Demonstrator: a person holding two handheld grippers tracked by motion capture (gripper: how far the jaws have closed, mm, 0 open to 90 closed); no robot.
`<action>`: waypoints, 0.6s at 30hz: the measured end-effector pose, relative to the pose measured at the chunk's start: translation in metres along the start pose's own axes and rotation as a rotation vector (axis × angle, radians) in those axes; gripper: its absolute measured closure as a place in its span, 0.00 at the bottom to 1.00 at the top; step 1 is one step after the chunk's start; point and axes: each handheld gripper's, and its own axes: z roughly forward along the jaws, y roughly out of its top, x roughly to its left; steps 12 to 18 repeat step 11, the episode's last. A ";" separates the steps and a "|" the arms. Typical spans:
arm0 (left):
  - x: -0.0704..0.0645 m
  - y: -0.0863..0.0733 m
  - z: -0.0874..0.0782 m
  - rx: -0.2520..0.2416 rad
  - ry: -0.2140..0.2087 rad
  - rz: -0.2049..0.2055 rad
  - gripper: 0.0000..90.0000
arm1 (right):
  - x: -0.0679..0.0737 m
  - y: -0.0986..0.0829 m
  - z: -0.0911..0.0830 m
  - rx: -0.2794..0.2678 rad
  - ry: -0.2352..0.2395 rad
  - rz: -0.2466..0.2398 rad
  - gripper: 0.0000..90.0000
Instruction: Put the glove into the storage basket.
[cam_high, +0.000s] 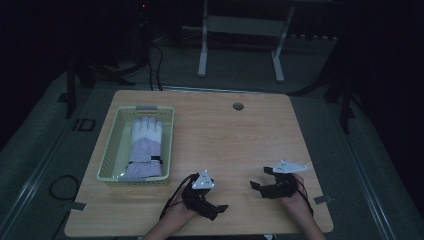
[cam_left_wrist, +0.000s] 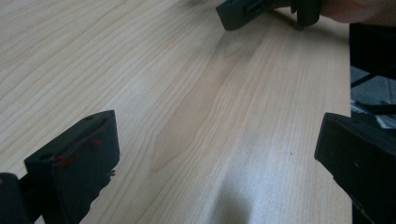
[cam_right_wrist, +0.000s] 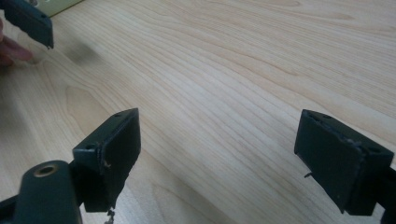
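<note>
A white and lavender glove (cam_high: 144, 145) lies lengthwise in a pale yellow-green basket (cam_high: 107, 155) on the left side of the wooden table (cam_high: 240, 135). My left gripper (cam_high: 220, 197) rests near the front edge, right of the basket, pointing right with its jaws open. In the left gripper view the left gripper (cam_left_wrist: 215, 154) has only bare wood between its jaws, and a jaw of the right gripper (cam_left_wrist: 243, 11) shows at the top. My right gripper (cam_high: 260, 178) sits a little further right, pointing left and open. In its own view, the right gripper (cam_right_wrist: 219, 149) is spread wide over wood.
A round cable grommet (cam_high: 238, 106) sits near the table's far edge. White frame legs (cam_high: 202, 45) stand on the dark floor behind, and cables (cam_high: 62, 187) run on the floor at the left. A corner of the basket (cam_right_wrist: 65, 4) shows in the right gripper view.
</note>
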 end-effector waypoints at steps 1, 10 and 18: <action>-0.001 -0.002 0.000 -0.001 -0.002 0.001 0.00 | -0.001 -0.001 0.000 0.000 0.003 0.004 0.16; 0.000 -0.006 0.000 -0.023 -0.011 -0.018 0.00 | -0.001 -0.002 0.001 0.006 -0.011 -0.014 0.16; 0.000 -0.006 0.000 -0.025 -0.012 -0.019 0.00 | -0.001 -0.002 0.001 0.007 -0.012 -0.014 0.16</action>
